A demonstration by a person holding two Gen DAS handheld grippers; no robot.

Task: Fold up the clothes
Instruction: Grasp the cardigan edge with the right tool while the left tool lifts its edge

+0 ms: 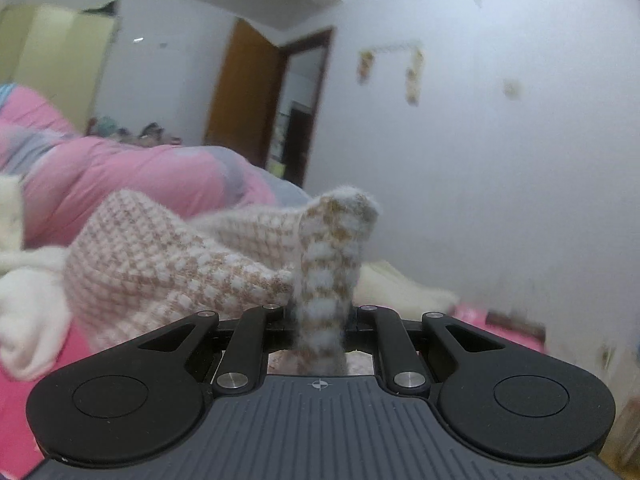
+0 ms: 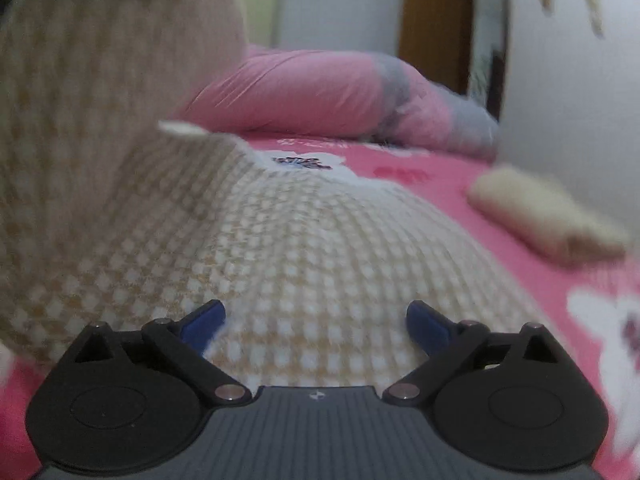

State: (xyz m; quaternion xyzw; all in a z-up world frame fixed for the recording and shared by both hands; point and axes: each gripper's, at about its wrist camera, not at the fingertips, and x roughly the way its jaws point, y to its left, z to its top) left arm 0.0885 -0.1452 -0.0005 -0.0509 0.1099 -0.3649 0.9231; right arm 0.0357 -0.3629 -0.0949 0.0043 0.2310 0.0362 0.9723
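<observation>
Left gripper [image 1: 319, 316] was clamped nearly closed on a bunched edge of the beige-and-white checked knit garment [image 1: 168, 264], with a tuft of the fabric sticking up above the pinch and the rest draping away to the left, lifted clear of the bed. Right gripper [image 2: 316, 320] had its blue-tipped fingers [image 2: 204, 322] spread wide, nothing between them, hovering just over the same knit garment [image 2: 320, 248] where it mounded on the pink floral bedsheet [image 2: 440, 176]; part of the cloth rose steeply at the left of the right wrist view, pulled upward. A pink-and-grey quilt [image 2: 320, 84] lay bunched behind, a rolled cream cloth [image 2: 548, 216] sat off to the right near the white wall [image 1: 500, 160], and a fluffy white garment [image 1: 28, 320] was just beside the knit in the left wrist view. Both views were motion-blurred. Judgement: garment looked light, thick and soft, fuzzy rather than slippery, not fragile; it would sag and stretch under its own weight and bunch easily, so a single pinch would leave it hanging lopsided. Best hold for the free gripper was likely an edge or corner opposite the held one, taken at the hem, not mid-panel, to spread it flat for a fold.
</observation>
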